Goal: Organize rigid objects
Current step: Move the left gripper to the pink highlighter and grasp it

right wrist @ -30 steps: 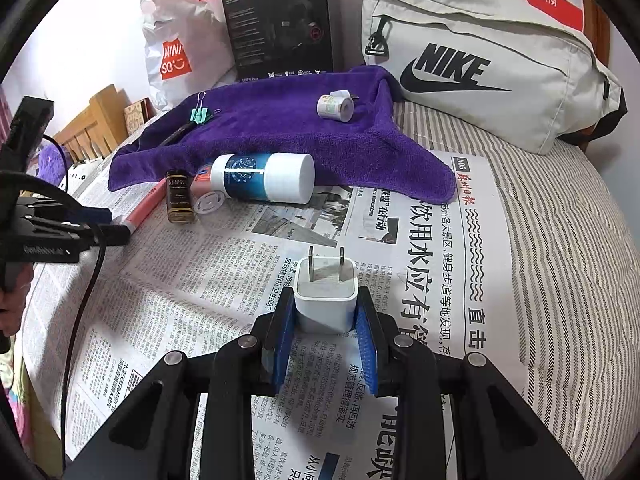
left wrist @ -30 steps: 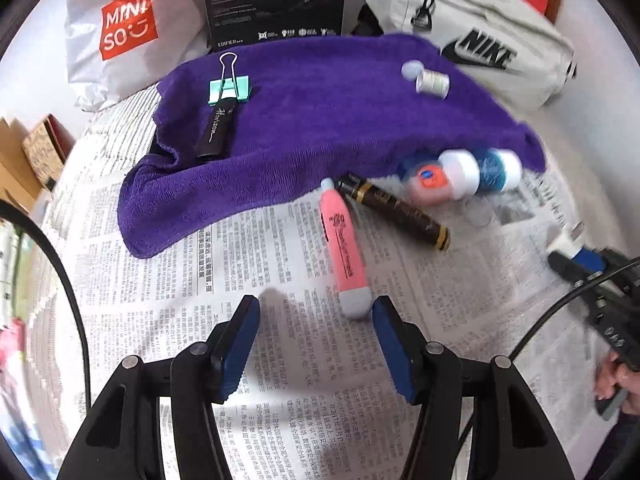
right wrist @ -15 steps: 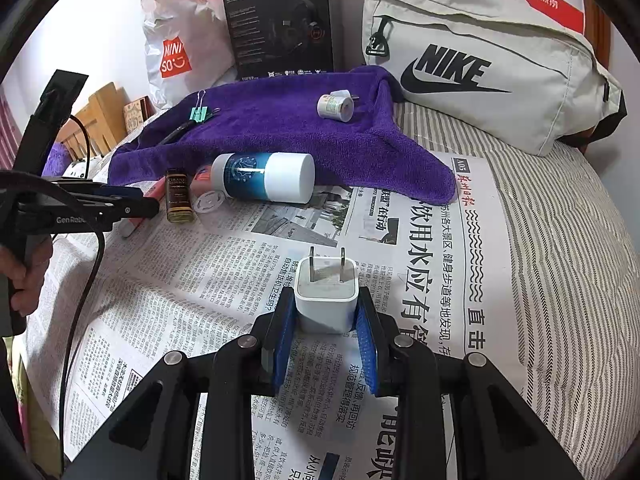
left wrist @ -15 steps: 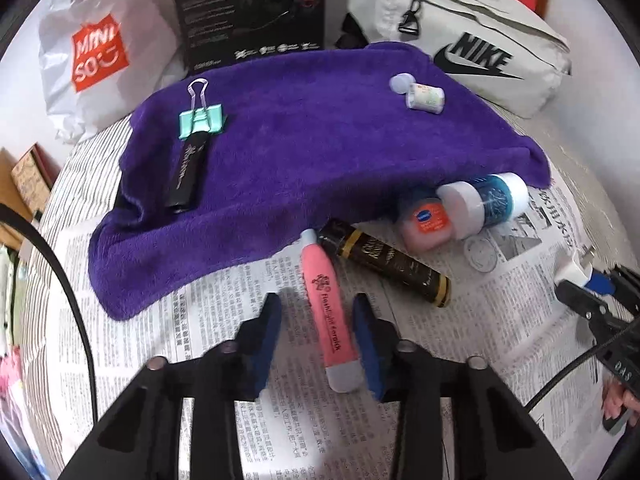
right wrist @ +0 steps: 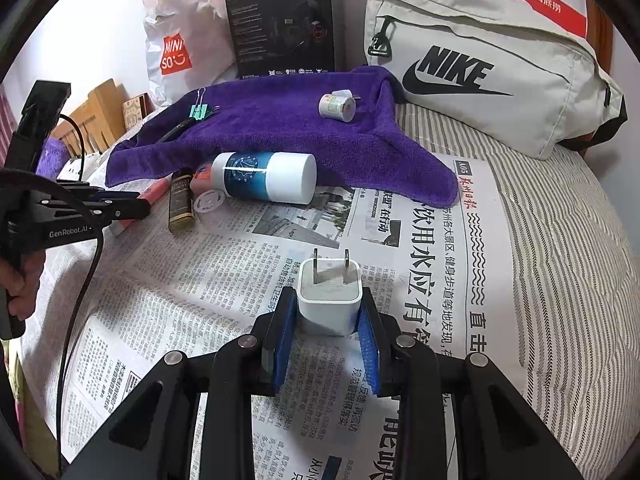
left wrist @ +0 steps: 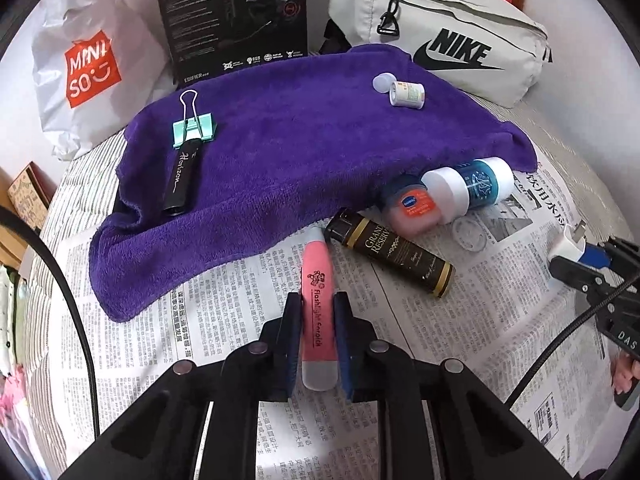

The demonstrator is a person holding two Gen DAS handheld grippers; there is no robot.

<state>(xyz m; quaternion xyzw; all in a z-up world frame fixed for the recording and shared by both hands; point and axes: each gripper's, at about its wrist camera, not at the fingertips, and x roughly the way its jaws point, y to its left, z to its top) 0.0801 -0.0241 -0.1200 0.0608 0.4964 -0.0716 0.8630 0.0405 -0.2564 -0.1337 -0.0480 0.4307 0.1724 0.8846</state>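
My left gripper (left wrist: 318,300) is shut on a pink flashlight pen (left wrist: 317,280) that lies on the newspaper (left wrist: 224,320). My right gripper (right wrist: 329,300) is shut on a white plug adapter (right wrist: 329,298), prongs pointing away, just above the newspaper (right wrist: 224,280). A purple towel (left wrist: 288,144) lies beyond, with a green binder clip (left wrist: 194,130), a black tube (left wrist: 182,182) and a small white bottle (left wrist: 406,94) on it. At the towel's near edge lie a dark brown bottle (left wrist: 392,254), a blue and white bottle (left wrist: 468,188) and a small orange jar (left wrist: 412,208).
A Nike bag (right wrist: 488,68), a black headset box (right wrist: 280,24) and a Miniso bag (right wrist: 176,48) stand behind the towel. A clear round lid (left wrist: 470,234) lies on the newspaper. Wooden items (right wrist: 96,112) are at the far left. The striped bed cover (right wrist: 560,240) lies to the right.
My left gripper moved forward over the pink pen and closed on it. My right gripper kept still with the plug adapter.
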